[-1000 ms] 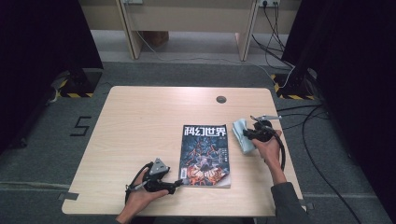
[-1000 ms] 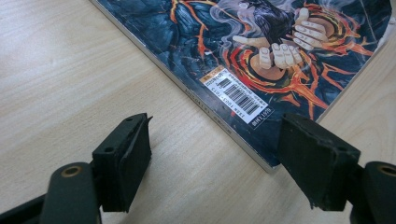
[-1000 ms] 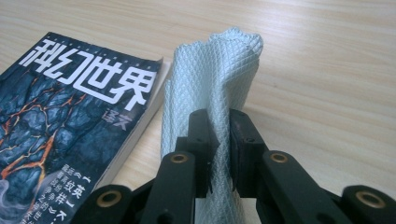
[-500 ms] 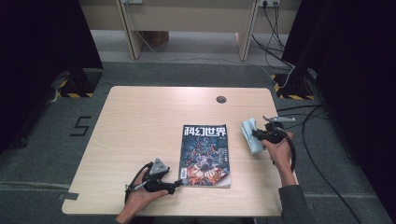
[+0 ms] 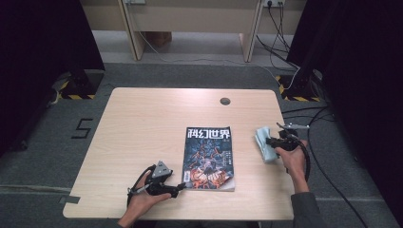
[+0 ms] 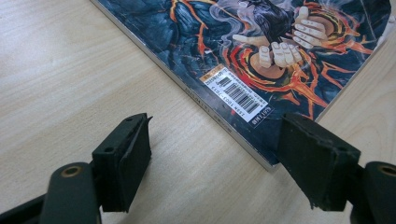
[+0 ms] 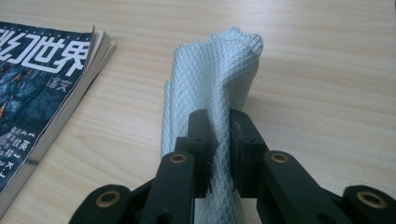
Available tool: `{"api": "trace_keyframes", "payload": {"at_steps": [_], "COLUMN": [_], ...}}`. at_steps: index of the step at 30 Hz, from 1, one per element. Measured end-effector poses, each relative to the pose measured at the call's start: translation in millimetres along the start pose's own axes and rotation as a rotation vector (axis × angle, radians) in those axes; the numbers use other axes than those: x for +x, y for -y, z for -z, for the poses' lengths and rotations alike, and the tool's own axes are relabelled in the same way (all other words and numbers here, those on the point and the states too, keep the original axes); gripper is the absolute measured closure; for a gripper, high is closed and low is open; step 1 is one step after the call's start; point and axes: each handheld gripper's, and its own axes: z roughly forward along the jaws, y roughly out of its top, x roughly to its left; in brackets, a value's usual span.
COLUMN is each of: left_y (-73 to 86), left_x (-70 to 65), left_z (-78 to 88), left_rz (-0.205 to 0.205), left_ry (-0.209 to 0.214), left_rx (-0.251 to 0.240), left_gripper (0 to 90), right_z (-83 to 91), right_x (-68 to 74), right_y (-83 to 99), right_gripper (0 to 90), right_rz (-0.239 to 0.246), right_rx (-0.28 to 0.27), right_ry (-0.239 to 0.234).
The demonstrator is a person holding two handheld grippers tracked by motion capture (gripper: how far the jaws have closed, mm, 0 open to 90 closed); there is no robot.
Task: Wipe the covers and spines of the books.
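A magazine (image 5: 207, 158) with a dark cover and white title lies on the wooden table (image 5: 142, 123), right of centre. My left gripper (image 5: 179, 187) rests open at the magazine's near left corner (image 6: 261, 154), its jaws wide on either side of that corner without touching it. A pale blue-white waffle-textured cloth (image 5: 265, 144) sits to the right of the magazine. My right gripper (image 5: 269, 141) is shut on the cloth (image 7: 219, 93), which stands pinched up between the jaws, its lower folds reaching the table.
A round cable hole (image 5: 225, 101) sits near the table's far edge. Cables (image 5: 328, 118) trail on the floor to the right. Desk legs (image 5: 133, 28) stand beyond the table. Bare wood spreads over the table's left half.
My right gripper has drawn the cloth to the right, away from the magazine's right edge. The left gripper has stayed put.
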Motion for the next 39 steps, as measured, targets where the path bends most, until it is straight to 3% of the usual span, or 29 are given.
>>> {"api": "trace_keyframes", "payload": {"at_steps": [12, 24, 28, 31, 35, 39], "left_y": [0.0, -0.5, -0.3, -0.4, -0.3, -0.3], "left_x": [-0.1, 0.2, 0.0, 0.3, 0.2, 0.5], "left_z": [0.0, -0.1, 0.1, 0.2, 0.3, 0.3], "left_rz": [0.001, 0.000, 0.000, -0.001, -0.001, -0.002], "left_ry": [-0.001, 0.002, 0.002, 0.004, 0.004, 0.005], "left_rx": [0.000, 0.003, 0.003, 0.004, 0.003, 0.004], "left_gripper": [24.9, 25.0, 25.1, 25.1, 25.2, 25.1], "right_z": [-3.5, -9.9, -9.7, -8.5, -5.8, -0.8], "right_x": [-0.6, -5.6, -5.3, -4.4, -1.5, 8.5], "right_y": [3.2, 10.1, 10.0, 8.9, 5.9, -1.4], "right_gripper": [80.0, 76.2, 70.8, 55.9, 46.6, 41.9], "right_rz": [0.007, 0.006, 0.003, -0.005, -0.021, 0.025], "right_rx": [0.024, 0.092, 0.097, 0.085, 0.038, 0.013], "right_ry": [0.000, 0.045, 0.050, 0.075, 0.075, 0.096]}}
